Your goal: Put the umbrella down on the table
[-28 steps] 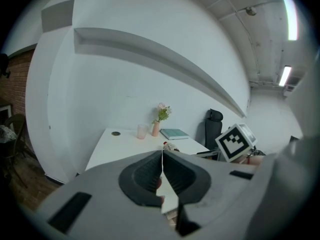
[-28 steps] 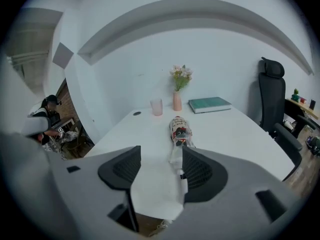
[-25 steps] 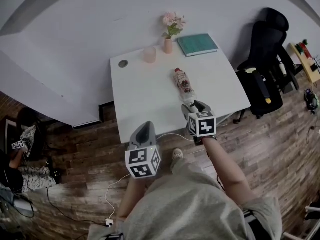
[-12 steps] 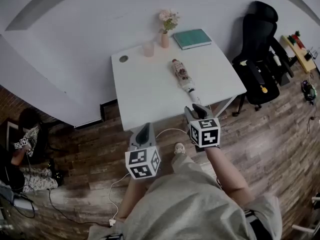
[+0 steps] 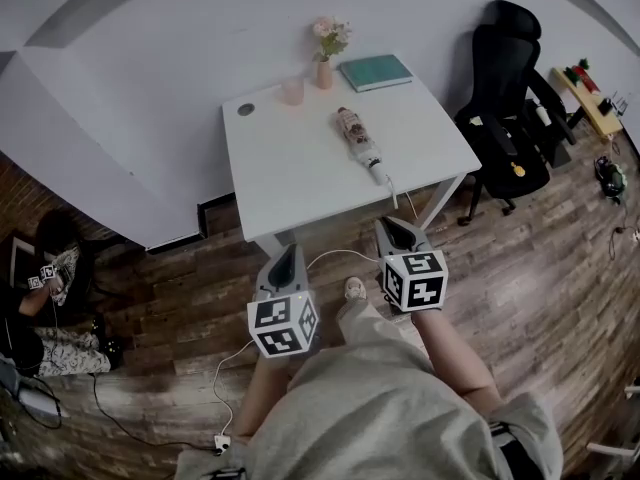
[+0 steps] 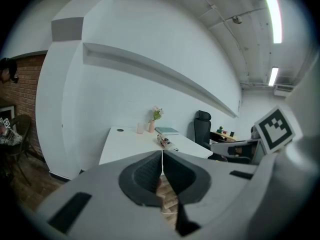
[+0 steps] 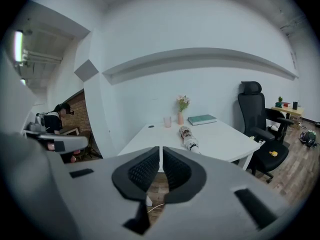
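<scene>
table [image 5: 290, 173] | on it: umbrella [image 5: 356, 136] (folded), book [image 5: 376, 71], vase [image 5: 325, 75] w/ flowers [image 5: 331, 34], cup [image 5: 292, 90]

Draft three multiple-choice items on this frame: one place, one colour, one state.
1. Where on the table does the umbrella lie, head view? A far left corner B right of middle C near left corner
2. The book is: A red B teal C black
3. The right gripper's jaws are: A wide open B shut on the umbrella C shut on nothing

Key: B, it lies right of centre; B, the cover is teal; C, the jaws have just been closing and the pads meet with nothing between them.
</scene>
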